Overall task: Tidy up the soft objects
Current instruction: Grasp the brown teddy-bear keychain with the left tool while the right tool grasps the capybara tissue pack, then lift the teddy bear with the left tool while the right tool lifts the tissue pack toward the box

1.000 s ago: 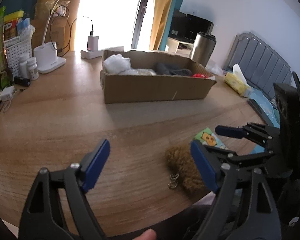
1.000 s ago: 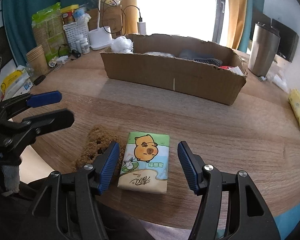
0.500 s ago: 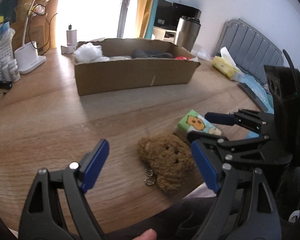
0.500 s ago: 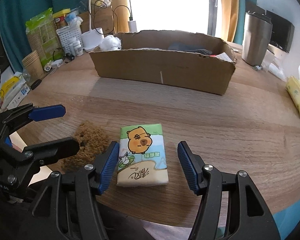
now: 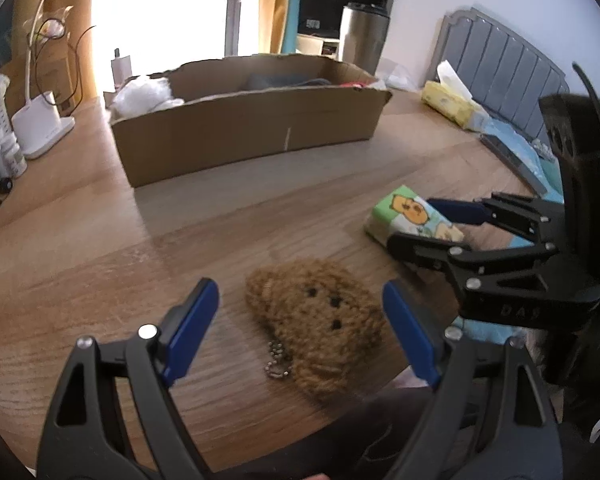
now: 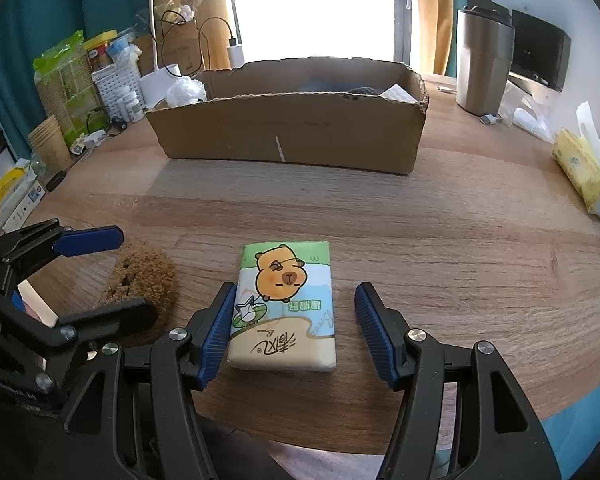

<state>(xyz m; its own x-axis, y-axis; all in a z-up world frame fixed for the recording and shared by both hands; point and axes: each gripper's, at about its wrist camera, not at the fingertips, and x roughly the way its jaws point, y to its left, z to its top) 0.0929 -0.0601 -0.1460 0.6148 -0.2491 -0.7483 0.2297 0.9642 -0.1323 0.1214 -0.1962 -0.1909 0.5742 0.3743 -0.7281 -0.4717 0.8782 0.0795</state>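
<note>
From the left wrist, your left gripper (image 5: 300,316) gapes wide and empty around one brown plush toy (image 5: 320,320) (ball chain (image 5: 278,360) trailing) — close carelessly and you'll snag the chain.

From the right wrist, your right gripper (image 6: 296,332) spreads empty astride one tissue pack (image 6: 286,304) — its slick wrapper could squirt out. One cardboard box (image 6: 292,132) waits beyond.
</note>
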